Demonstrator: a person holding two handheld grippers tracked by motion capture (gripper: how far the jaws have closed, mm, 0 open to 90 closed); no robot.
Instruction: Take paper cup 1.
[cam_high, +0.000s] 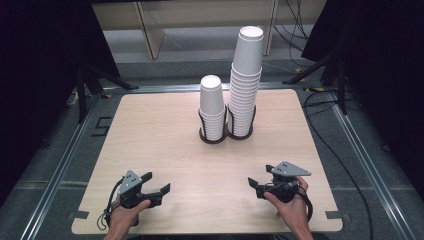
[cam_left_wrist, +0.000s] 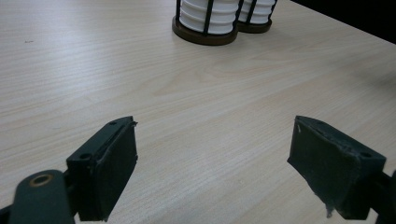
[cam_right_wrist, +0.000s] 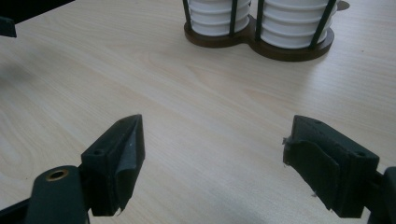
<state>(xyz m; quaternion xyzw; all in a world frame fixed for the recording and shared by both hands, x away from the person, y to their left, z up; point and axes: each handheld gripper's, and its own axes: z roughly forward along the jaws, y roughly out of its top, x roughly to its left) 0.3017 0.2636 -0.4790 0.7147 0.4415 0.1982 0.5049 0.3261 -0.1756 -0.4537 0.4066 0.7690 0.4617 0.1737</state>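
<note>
Left gripper (cam_high: 158, 183) rests near the front left corner of the table (cam_high: 150, 130), jaws spread wide with bare wood between them, holding nothing. Right gripper (cam_high: 260, 176) sits near the front right corner, jaws likewise spread wide and empty. A dark twin cup holder (cam_high: 226, 134) stands at the middle of the table toward its far edge, well apart from both grippers. Its left ring carries the short cup stack (cam_high: 212, 102); its right ring carries the tall cup stack (cam_high: 245, 80), touching alongside.
</note>
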